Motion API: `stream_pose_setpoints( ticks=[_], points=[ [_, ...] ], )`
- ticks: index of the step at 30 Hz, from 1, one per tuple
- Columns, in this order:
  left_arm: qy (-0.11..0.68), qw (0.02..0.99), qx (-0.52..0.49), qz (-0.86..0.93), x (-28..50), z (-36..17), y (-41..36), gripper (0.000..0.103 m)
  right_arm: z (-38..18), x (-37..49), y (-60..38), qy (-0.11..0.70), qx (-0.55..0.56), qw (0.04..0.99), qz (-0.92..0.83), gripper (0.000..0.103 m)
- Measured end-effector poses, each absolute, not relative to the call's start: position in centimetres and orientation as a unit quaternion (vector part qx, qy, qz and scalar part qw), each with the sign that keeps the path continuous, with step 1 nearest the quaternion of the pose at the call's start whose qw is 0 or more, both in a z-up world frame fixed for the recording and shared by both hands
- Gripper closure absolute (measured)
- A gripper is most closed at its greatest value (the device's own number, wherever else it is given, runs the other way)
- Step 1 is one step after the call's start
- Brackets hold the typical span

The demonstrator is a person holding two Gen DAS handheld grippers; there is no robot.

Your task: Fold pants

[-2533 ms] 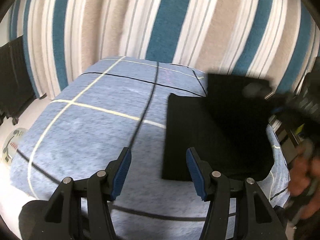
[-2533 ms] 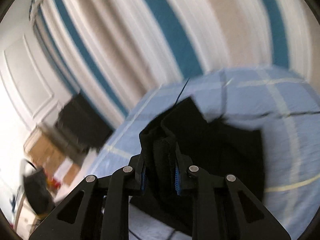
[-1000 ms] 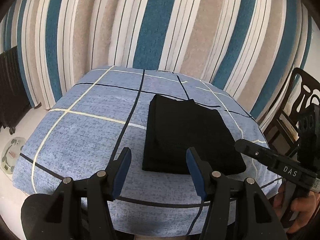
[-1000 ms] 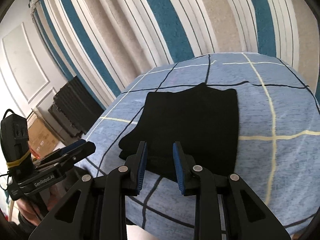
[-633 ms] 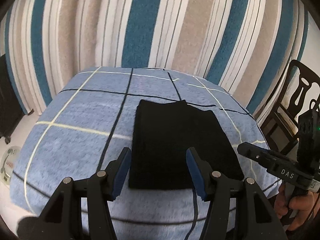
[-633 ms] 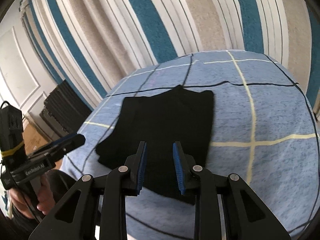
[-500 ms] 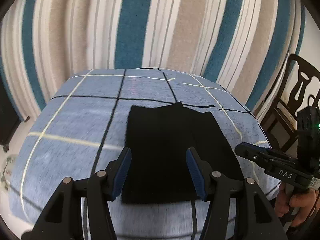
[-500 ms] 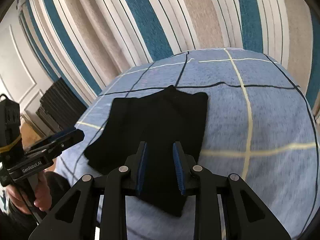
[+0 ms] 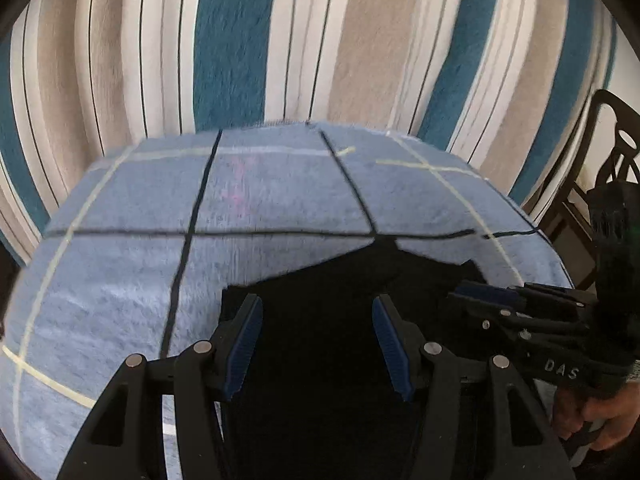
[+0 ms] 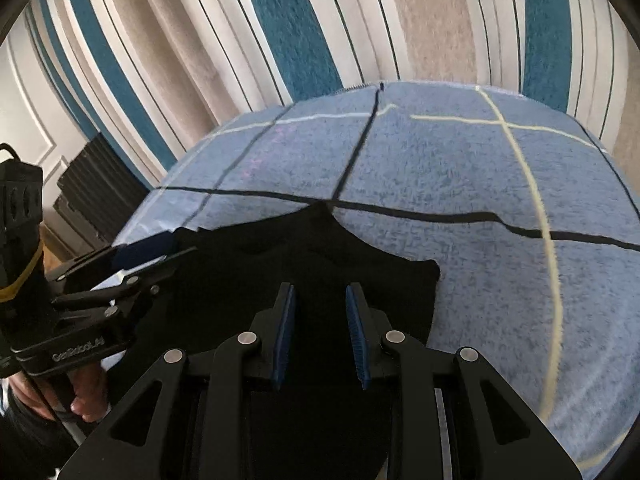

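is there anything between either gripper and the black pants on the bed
Nothing visible. The left gripper and right gripper both hang with open jaws right over the folded black pants, which lie bare on the blue checked bedcover. Only pants fabric shows past each gripper's fingertips.

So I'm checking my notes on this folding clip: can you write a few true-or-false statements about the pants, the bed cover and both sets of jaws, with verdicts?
1. The black pants lie on a blue checked bed cover. True.
2. The left gripper clamps the pants. False: its jaws stand open above them.
3. The right gripper has its jaws set narrower than the left's. True.
4. The wall behind is plain white. False: it is striped.
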State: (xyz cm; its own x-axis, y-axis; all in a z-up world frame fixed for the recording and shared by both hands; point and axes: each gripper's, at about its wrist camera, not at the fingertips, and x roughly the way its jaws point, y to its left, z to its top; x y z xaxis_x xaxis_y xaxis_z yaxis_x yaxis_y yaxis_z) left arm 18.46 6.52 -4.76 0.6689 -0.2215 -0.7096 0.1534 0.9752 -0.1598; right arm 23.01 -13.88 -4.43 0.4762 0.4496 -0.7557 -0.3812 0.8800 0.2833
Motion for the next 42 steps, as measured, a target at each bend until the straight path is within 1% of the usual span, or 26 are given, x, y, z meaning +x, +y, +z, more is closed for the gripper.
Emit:
stream_pose_setpoints(
  ticks=[1, 3, 8, 10, 12, 18, 21, 22, 23, 27, 30, 35, 42],
  points=[
    [0.4, 0.91, -0.044, -0.103, 18.5, -5.3, 6.7, 0.043, -4.7, 23.2, -14.1, 0.453, 0.039, 0.859, 0.237, 0.084],
    [0.401, 0.909, -0.046, -0.104, 18.5, -5.7, 7.0, 0.042, -5.0, 23.6, -14.7, 0.452, 0.046, 0.861, 0.228, 0.09],
    [0.406, 0.905, -0.07, -0.108, 18.7, -6.1, 7.9, 0.039, -5.0, 23.4, -15.1, 0.446, 0.05, 0.863, 0.232, 0.09],
    [0.4, 0.908, -0.069, -0.105, 18.6, -6.0, 7.9, 0.039, -4.5, 22.6, -15.1, 0.439, 0.048, 0.867, 0.229, 0.088],
    [0.388, 0.914, -0.067, -0.094, 17.8, -5.6, 7.9, 0.039, -3.8, 21.2, -15.5, 0.433, 0.051, 0.871, 0.229, 0.088],
    [0.359, 0.929, -0.03, -0.086, 12.7, -4.0, 6.6, 0.039, -1.8, 15.3, -15.9, 0.405, 0.035, 0.882, 0.239, 0.082],
    [0.344, 0.934, -0.024, -0.096, 9.3, -3.4, 5.7, 0.039, -1.4, 12.3, -15.7, 0.394, 0.037, 0.886, 0.243, 0.071],
    [0.342, 0.934, -0.026, -0.101, 8.3, -3.3, 5.5, 0.039, -1.5, 11.2, -15.6, 0.39, 0.037, 0.888, 0.241, 0.064],
    [0.341, 0.934, -0.028, -0.107, 7.3, -3.3, 5.4, 0.039, -1.6, 10.5, -15.4, 0.389, 0.037, 0.889, 0.24, 0.059],
    [0.355, 0.927, -0.029, -0.115, 5.3, -4.7, 4.5, 0.039, -2.9, 8.4, -14.5, 0.397, 0.03, 0.885, 0.24, 0.059],
    [0.356, 0.929, -0.005, -0.102, 4.8, -5.5, 3.9, 0.039, -3.9, 8.2, -14.0, 0.403, 0.001, 0.888, 0.22, 0.059],
    [0.355, 0.93, -0.006, -0.091, 4.1, -5.0, 4.1, 0.039, -3.7, 7.9, -13.9, 0.402, -0.013, 0.891, 0.21, 0.059],
    [0.363, 0.929, -0.021, -0.073, 2.6, -3.7, 5.4, 0.039, -2.2, 6.3, -15.4, 0.392, 0.021, 0.894, 0.217, 0.059]
  ],
)
